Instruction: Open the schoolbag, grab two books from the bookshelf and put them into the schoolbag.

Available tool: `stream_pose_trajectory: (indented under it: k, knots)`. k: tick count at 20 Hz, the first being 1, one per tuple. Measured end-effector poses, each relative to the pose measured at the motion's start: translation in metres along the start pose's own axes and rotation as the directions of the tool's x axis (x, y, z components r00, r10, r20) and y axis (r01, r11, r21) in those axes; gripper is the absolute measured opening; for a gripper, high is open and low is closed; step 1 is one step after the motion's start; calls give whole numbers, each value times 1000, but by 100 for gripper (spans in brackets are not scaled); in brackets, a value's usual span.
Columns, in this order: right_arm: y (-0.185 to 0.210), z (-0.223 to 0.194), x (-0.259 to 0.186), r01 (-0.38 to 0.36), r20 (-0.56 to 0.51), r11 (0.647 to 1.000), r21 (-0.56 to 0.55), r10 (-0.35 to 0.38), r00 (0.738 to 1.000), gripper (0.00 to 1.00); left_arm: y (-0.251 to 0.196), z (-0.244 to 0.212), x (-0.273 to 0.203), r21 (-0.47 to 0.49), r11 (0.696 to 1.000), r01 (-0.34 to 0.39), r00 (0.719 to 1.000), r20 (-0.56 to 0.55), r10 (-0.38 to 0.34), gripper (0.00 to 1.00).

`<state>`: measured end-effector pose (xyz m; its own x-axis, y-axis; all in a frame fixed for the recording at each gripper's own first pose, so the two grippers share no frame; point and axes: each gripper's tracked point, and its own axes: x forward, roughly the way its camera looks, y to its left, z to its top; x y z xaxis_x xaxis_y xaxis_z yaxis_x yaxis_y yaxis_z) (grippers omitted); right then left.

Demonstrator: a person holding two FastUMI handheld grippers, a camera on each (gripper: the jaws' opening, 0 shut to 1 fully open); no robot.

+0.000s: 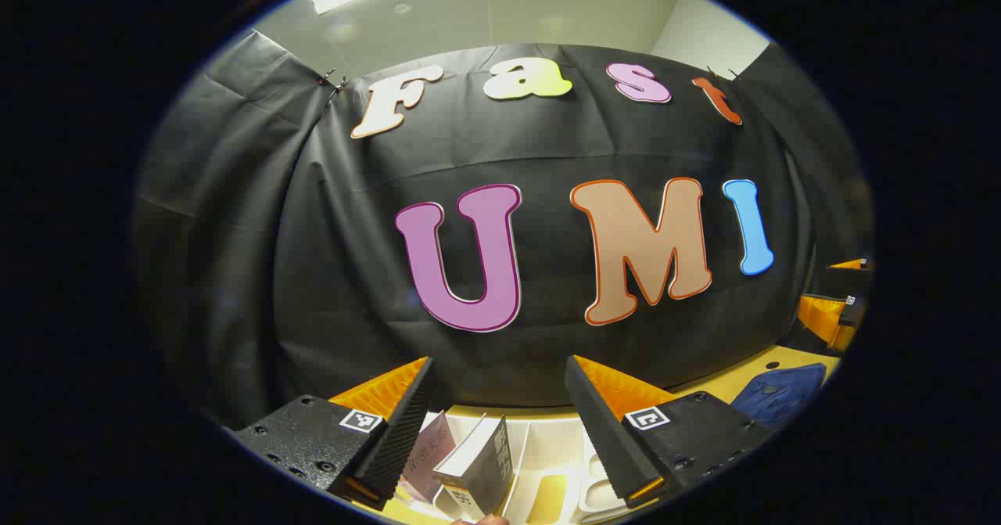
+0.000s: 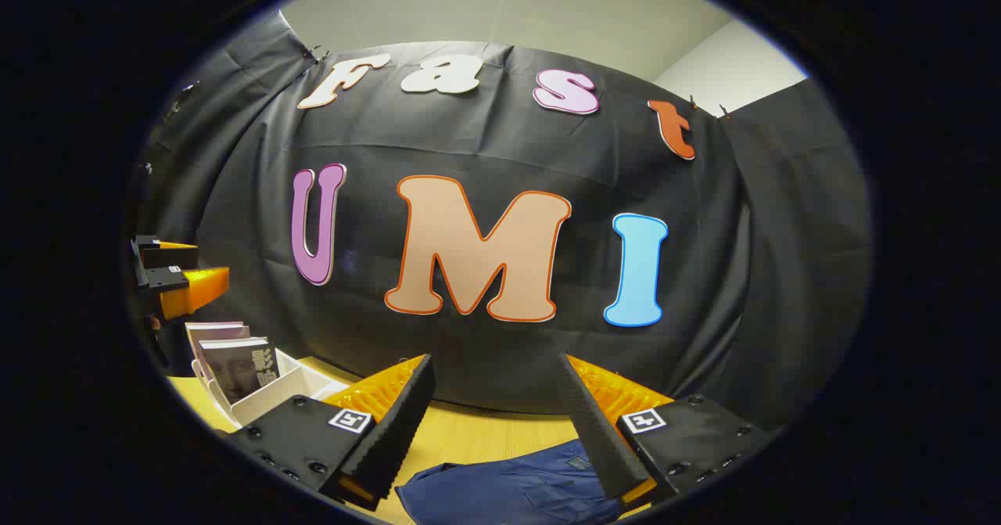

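Note:
In the left gripper view my left gripper (image 1: 496, 431) hangs open above a white bookshelf (image 1: 547, 470), where a dark book (image 1: 481, 462) and a pale pink book (image 1: 430, 458) stand leaning between the fingers. The dark blue schoolbag (image 1: 778, 392) lies on the yellow table to the right. In the right gripper view my right gripper (image 2: 496, 431) is open over the schoolbag (image 2: 508, 490), which lies flat. The bookshelf (image 2: 270, 388) with the two books (image 2: 242, 361) sits at the left, and the left gripper (image 2: 176, 275) hovers above them.
The yellow wooden table (image 2: 485, 435) runs back to the black cloth wall. The right gripper (image 1: 833, 314) shows at the far right edge of the left gripper view, above the bag.

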<state>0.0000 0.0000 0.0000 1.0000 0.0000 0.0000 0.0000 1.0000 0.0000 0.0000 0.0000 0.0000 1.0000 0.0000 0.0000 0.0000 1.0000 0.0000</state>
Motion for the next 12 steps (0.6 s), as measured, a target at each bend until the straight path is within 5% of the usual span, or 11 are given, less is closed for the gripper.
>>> stream_pose_trajectory:
  k: [12]
  knots:
    - [4, -19, 3, -34, -44, 999, -13, 33, 998, 100, 1, 0, 0, 10, 1000, -9, 1000, 10, 9, 96]
